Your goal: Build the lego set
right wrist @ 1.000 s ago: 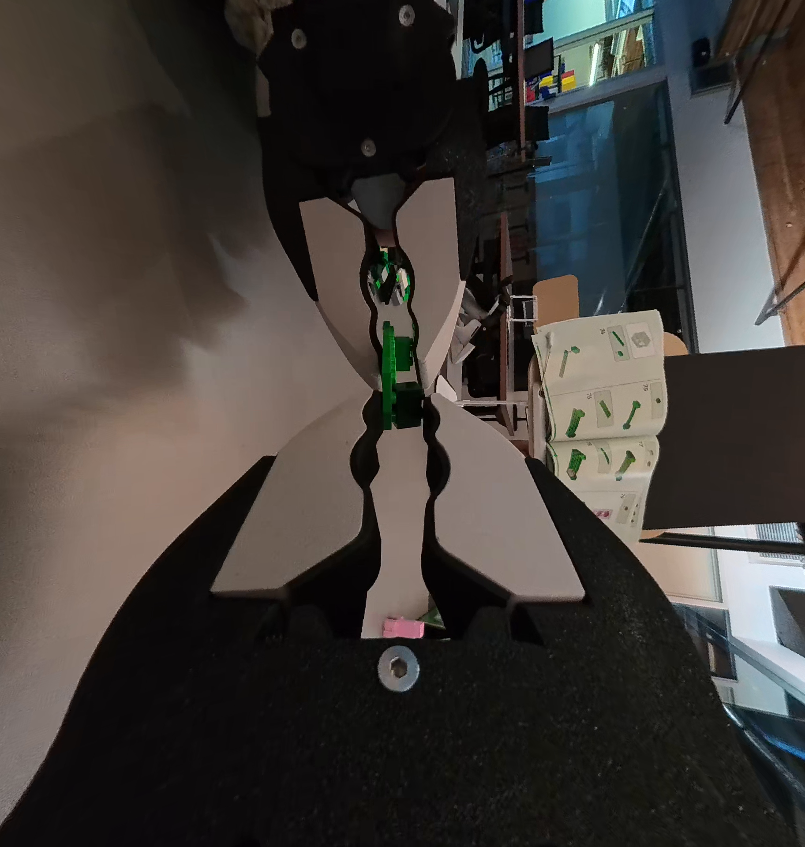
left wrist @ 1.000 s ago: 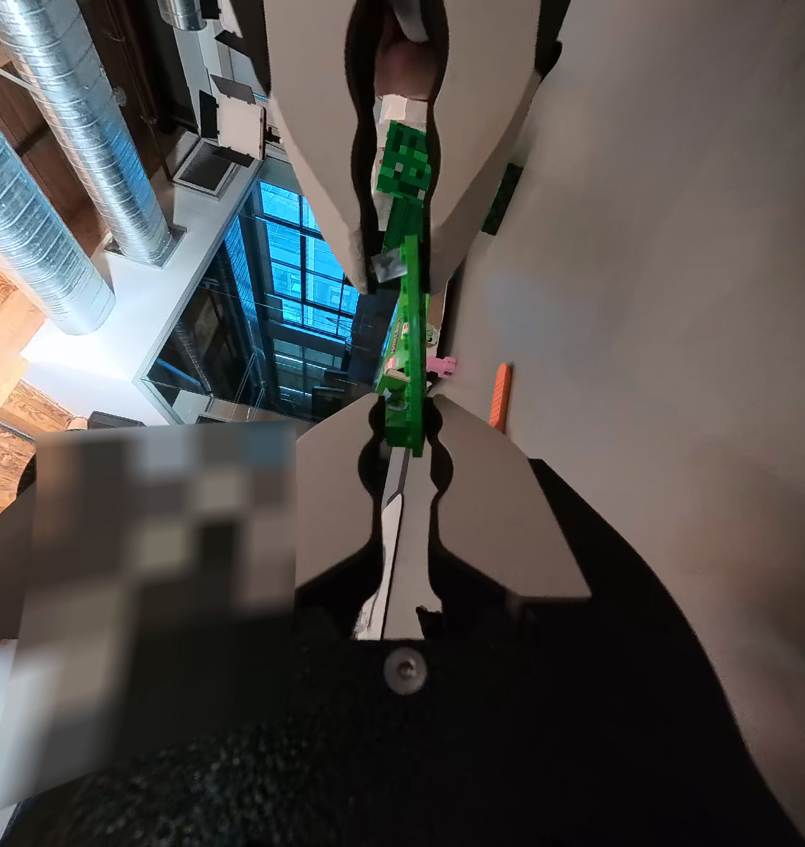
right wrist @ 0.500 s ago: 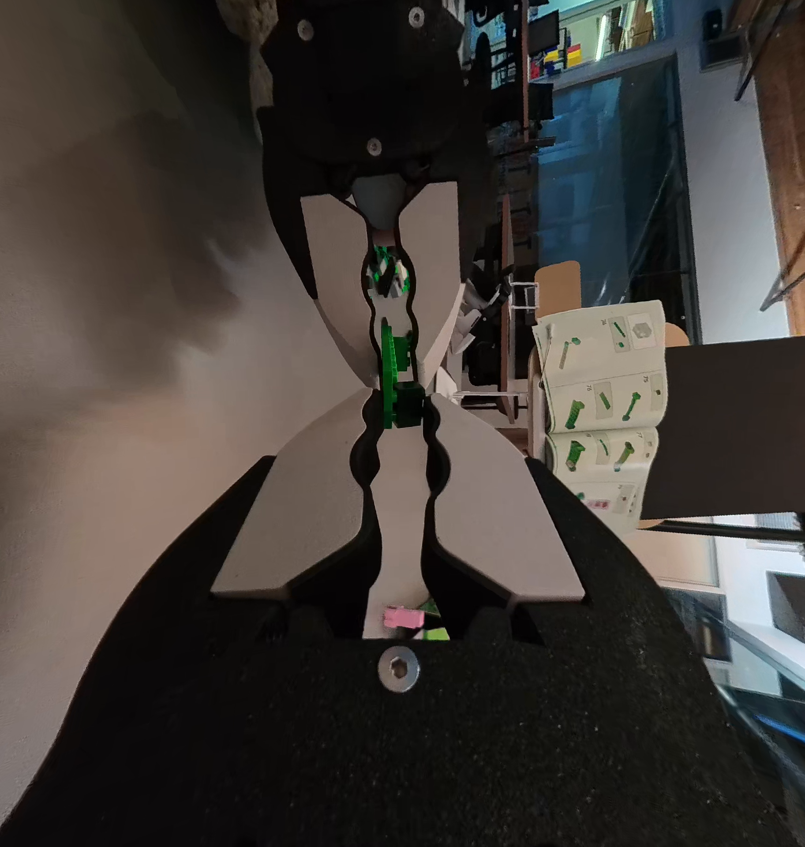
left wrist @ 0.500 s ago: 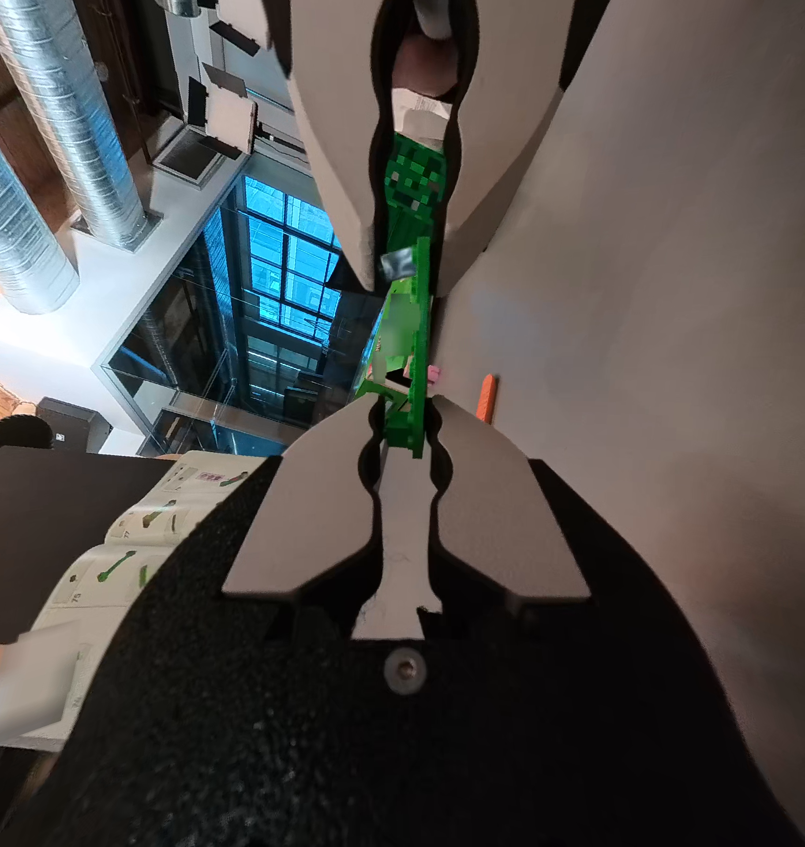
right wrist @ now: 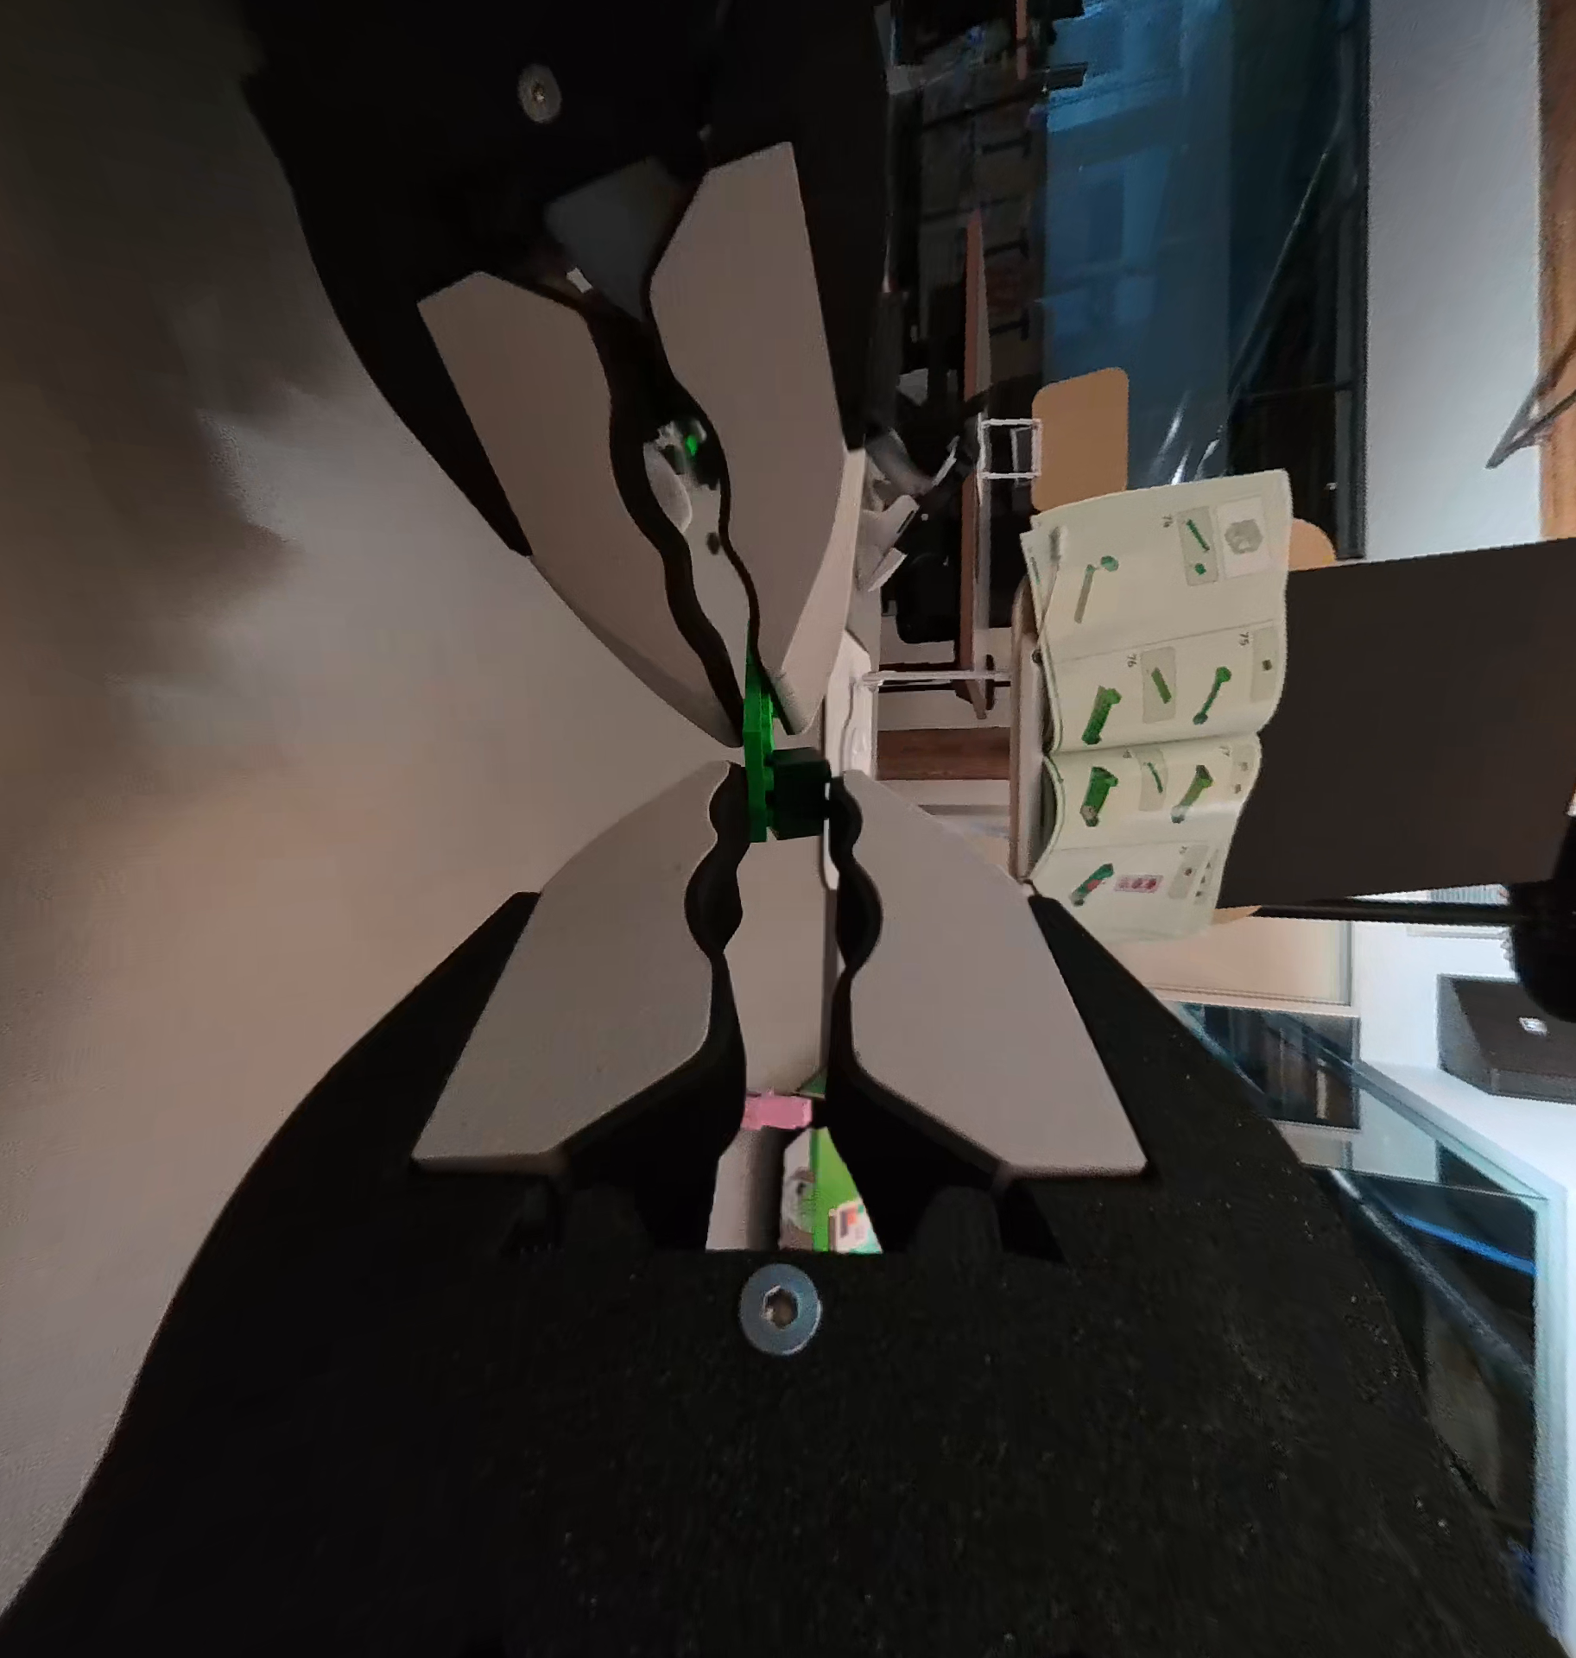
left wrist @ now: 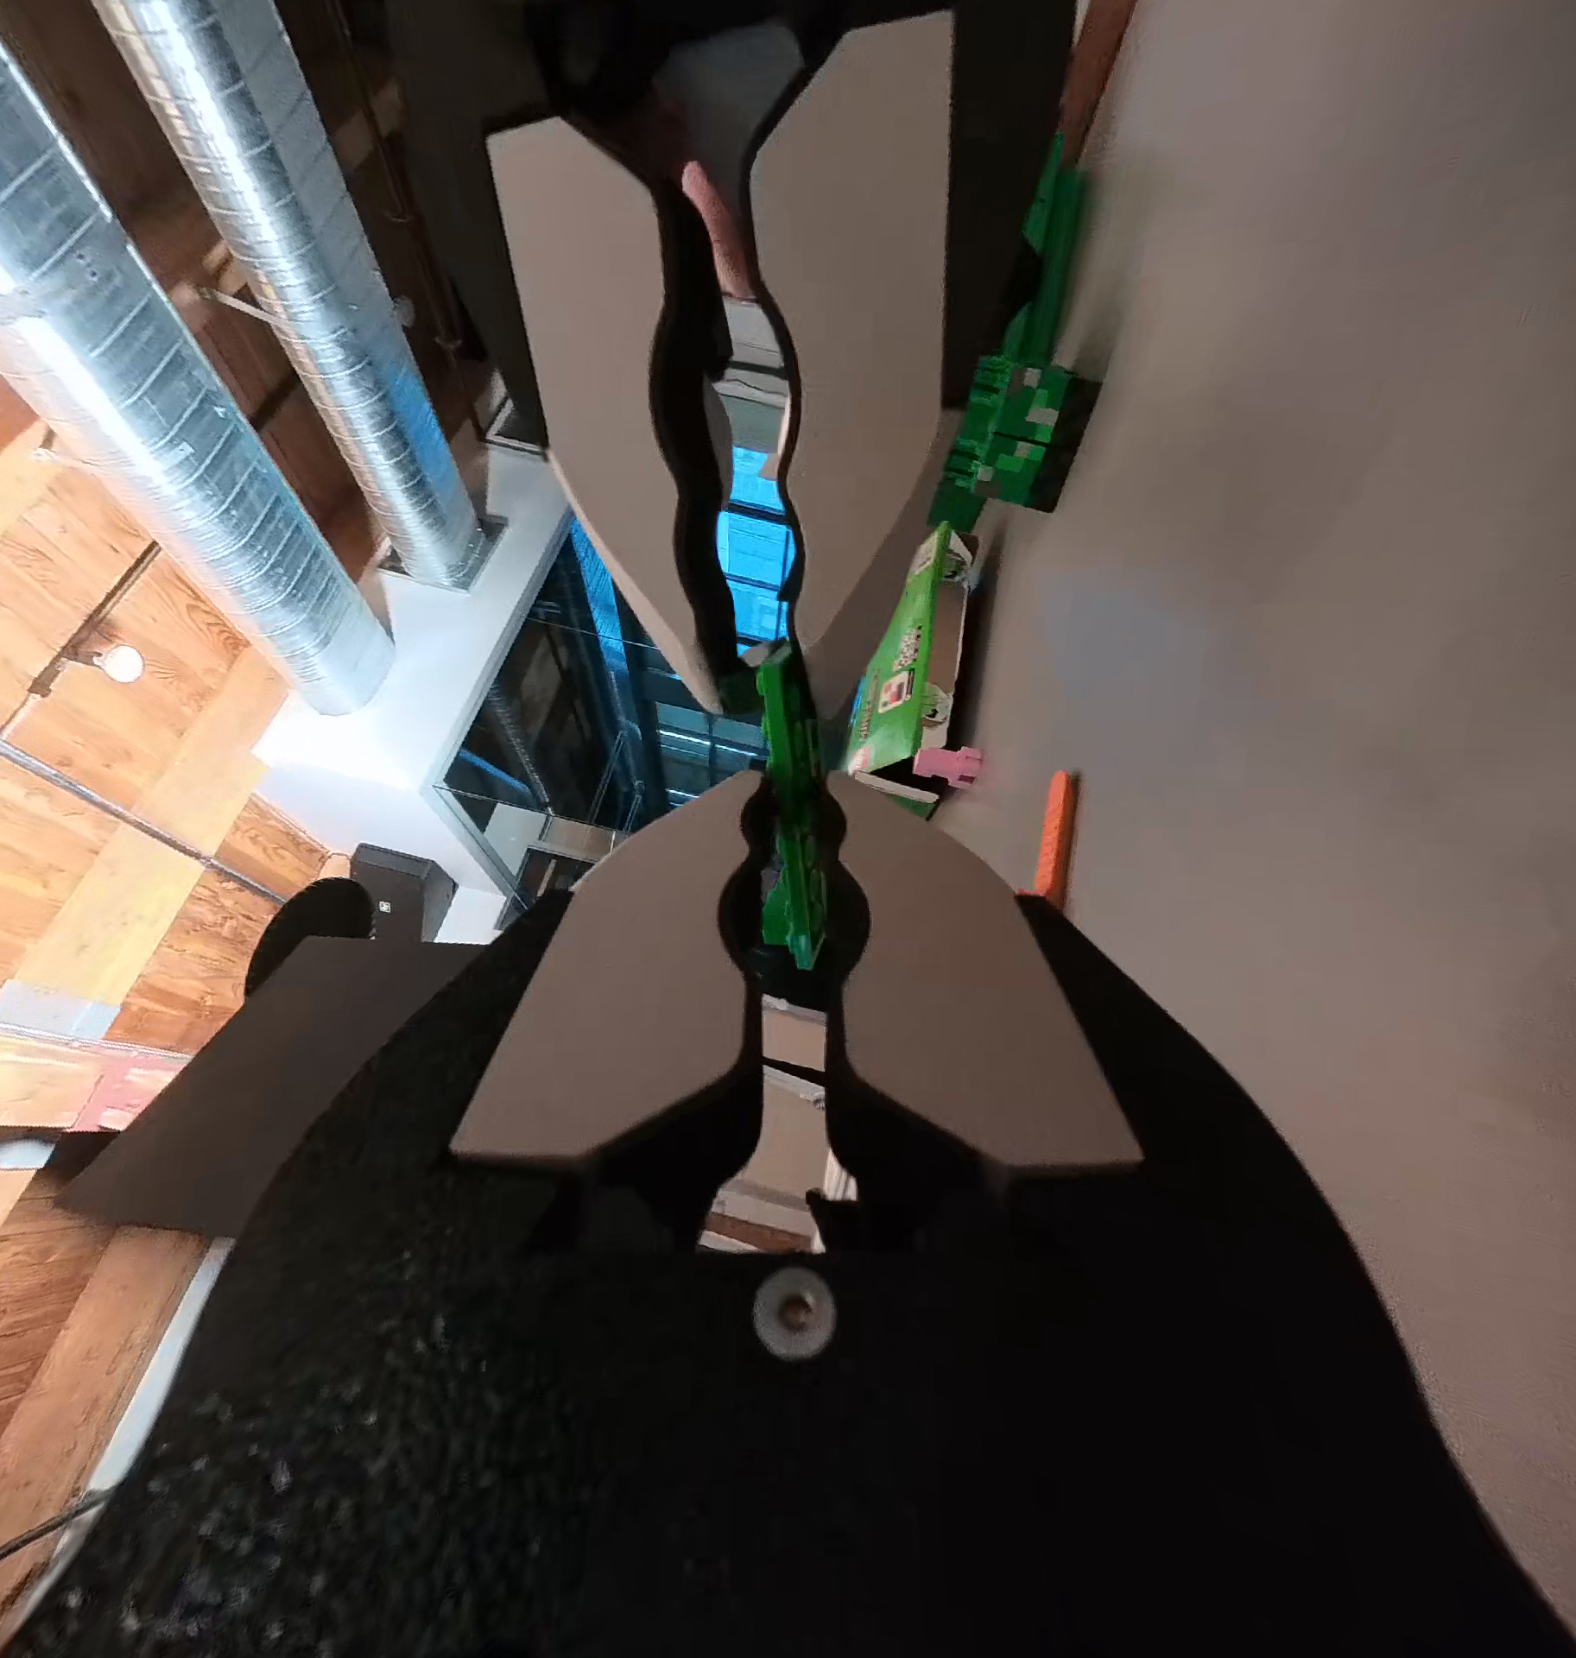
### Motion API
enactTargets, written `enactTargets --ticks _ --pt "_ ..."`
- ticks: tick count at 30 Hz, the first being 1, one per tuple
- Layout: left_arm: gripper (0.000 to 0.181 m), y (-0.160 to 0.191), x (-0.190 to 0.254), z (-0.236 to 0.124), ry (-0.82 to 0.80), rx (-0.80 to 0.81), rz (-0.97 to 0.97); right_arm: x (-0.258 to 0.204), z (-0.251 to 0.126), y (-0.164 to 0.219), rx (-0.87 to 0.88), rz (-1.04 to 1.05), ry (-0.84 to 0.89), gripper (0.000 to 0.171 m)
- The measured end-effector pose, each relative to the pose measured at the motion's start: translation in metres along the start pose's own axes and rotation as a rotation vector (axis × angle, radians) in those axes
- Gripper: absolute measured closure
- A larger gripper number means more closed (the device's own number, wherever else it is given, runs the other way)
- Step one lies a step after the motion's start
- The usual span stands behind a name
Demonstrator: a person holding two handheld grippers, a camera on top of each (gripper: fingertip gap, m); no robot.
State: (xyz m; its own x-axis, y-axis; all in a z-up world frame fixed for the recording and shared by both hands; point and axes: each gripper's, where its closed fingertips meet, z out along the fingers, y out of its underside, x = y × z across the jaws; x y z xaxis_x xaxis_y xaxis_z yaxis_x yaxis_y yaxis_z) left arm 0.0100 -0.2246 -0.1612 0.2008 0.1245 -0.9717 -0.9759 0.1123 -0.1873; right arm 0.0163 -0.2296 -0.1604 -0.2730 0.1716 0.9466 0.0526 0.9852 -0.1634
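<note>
A bright green lego plate (left wrist: 795, 807) is held edge-on between both grippers, above the grey table (left wrist: 1304, 897). My left gripper (left wrist: 797, 789) is shut on its near end. The right gripper (left wrist: 761, 686) comes in from above in this view, its tips at the plate's far end. In the right wrist view my right gripper (right wrist: 782, 782) is shut on the plate (right wrist: 755, 736) and on a dark green brick (right wrist: 802, 798) fixed to it. The left gripper (right wrist: 760, 718) faces it tip to tip, tilted.
On the table lie a green pixel-patterned model (left wrist: 1017, 440), a long green part (left wrist: 1049, 242), a green box (left wrist: 910, 682), a pink piece (left wrist: 945, 763) and an orange tool (left wrist: 1058, 834). An open instruction booklet (right wrist: 1152, 700) stands to the right. My two grippers' fingertips are within a few centimetres of each other.
The two grippers have closed the distance between their tips along the plate. The left gripper now looks larger and tilted in the right wrist view. Both stay shut on the plate.
</note>
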Motion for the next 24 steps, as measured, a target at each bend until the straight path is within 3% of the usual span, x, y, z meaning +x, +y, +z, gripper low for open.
enactTargets --ticks 14,24 --pt "0.177 -0.008 0.000 -0.005 0.012 0.060 -0.020 -0.004 -0.003 -0.003 -0.037 -0.212 0.050 0.151" --pt "0.177 -0.006 0.000 -0.006 0.026 0.065 -0.062 -0.009 -0.005 -0.008 -0.006 -0.163 -0.007 0.140"
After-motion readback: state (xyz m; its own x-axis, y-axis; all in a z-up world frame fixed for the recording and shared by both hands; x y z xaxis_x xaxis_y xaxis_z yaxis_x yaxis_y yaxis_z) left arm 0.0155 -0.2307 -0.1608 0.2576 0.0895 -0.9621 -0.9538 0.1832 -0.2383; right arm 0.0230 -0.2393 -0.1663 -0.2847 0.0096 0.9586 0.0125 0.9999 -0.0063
